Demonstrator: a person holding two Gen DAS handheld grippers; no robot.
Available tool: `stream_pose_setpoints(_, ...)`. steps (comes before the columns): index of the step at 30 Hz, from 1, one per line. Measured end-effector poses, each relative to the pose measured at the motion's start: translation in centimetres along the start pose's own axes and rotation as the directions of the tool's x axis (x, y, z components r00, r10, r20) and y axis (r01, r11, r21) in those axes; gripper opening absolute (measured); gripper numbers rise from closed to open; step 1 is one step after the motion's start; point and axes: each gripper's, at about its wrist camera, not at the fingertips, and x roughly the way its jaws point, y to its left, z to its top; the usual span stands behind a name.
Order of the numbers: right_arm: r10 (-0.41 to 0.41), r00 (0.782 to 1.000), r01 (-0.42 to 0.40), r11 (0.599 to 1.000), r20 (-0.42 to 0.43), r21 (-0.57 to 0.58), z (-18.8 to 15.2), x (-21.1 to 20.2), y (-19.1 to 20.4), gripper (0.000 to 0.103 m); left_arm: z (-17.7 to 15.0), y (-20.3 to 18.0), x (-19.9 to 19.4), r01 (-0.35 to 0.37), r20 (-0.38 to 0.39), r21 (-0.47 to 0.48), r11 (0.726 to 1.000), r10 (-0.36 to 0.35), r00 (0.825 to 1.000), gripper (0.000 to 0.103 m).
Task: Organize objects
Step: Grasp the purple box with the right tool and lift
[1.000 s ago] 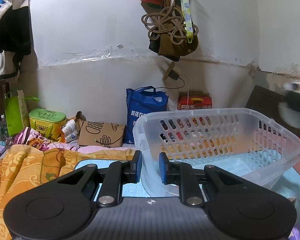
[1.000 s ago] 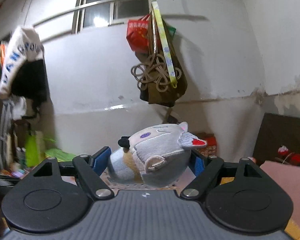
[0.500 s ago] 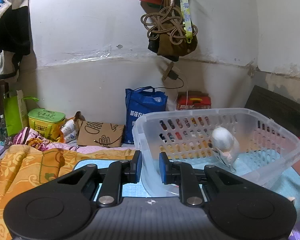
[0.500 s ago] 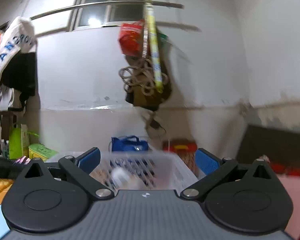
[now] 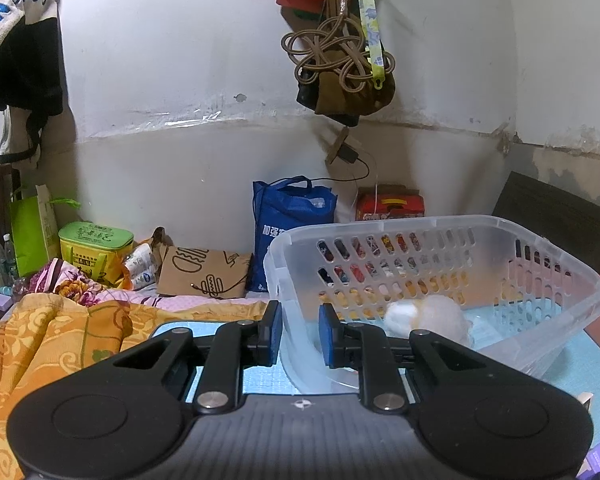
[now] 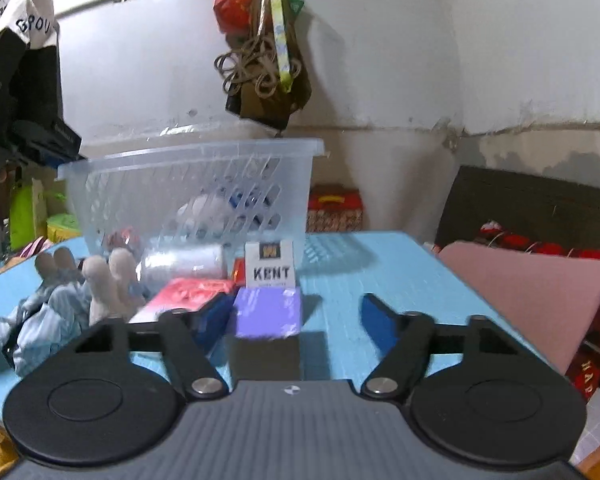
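Because the purple box (image 6: 269, 312) sits just past the right gripper (image 6: 296, 320), whose fingers are wide apart and empty, a reach could knock over the KENT pack (image 6: 274, 266) behind it. The left gripper (image 5: 299, 334) pinches the basket (image 5: 540, 248) rim. A blurry soft toy (image 5: 428, 316), probably, lies inside.

Your right gripper (image 6: 292, 320) was clamped on plush toy (image 5: 424, 314) a second ago; jaws now spread wide, nothing between them. Toy went into clear basket (image 5: 560, 272): mid-fall upright half a second ago, now lying on basket floor, blurred. Your right wrist view dropped from wall and window down to blue tabletop (image 6: 380, 272); purple box (image 6: 268, 312), KENT pack (image 6: 271, 266), pink packet (image 6: 188, 296) now just ahead of fingers
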Motion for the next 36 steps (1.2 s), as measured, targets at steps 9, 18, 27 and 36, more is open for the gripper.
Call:
stream_pose_setpoints(9,0.061,0.998,-0.062,0.998,-0.032,-0.013,-1.1,-0.3,0.4,0.042,0.0,0.0,0.0,0.001,0.003,0.003,1.000,-0.001,1.000,0.024)
stream_pose_setpoints(18,0.071,0.996,-0.073,0.996,0.063,0.040,-0.2,-2.4,-0.9,0.042,-0.3,-0.4,0.0,-0.010,0.016,0.018,1.000,0.010,1.000,0.025)
stream_pose_setpoints(27,0.107,0.986,-0.114,0.992,0.129,0.050,1.6,-3.7,-1.0,0.042,-0.3,-0.4,0.0,-0.008,0.018,0.019,1.000,0.007,1.000,0.025)
stream_pose_setpoints(36,0.136,0.973,-0.138,0.990,0.187,0.001,5.7,-3.0,-0.4,0.042,-0.2,-0.4,0.1,-0.003,0.017,0.021,1.000,0.003,1.000,0.026)
